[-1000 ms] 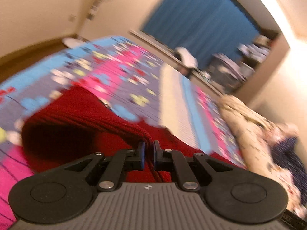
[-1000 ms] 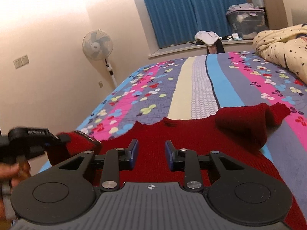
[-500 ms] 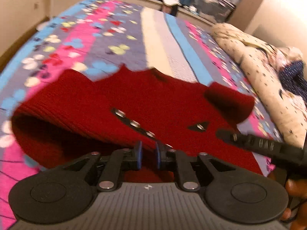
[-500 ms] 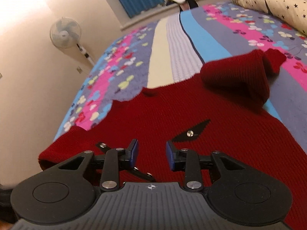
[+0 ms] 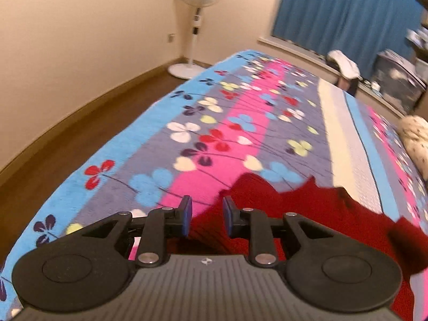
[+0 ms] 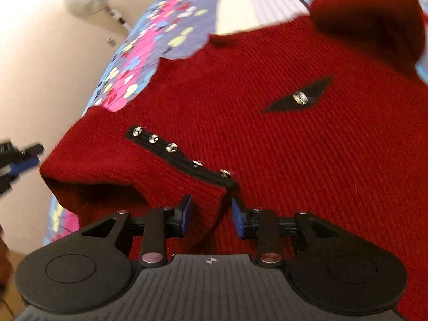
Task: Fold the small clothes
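Note:
A small dark red knit sweater (image 6: 281,139) with black trim and shiny studs lies on the bed, its left sleeve folded across the body. My right gripper (image 6: 211,214) is open, its jaws on either side of the folded sleeve's cuff, low over the sweater. My left gripper (image 5: 204,215) is open and empty, over the sweater's left edge (image 5: 267,200) where it meets the bedspread. The left gripper's tip also shows at the far left of the right wrist view (image 6: 20,160).
The bed has a flowered bedspread (image 5: 214,133) in blue, pink and grey stripes. A standing fan (image 5: 196,21) and wooden floor (image 5: 67,144) are to the left of the bed. Blue curtains (image 5: 347,13) and a cream quilt (image 5: 414,139) are at the far side.
My left gripper has let go of the sleeve, opened and swung left off the sweater. My right gripper has dropped lower and forward onto the folded sleeve's cuff.

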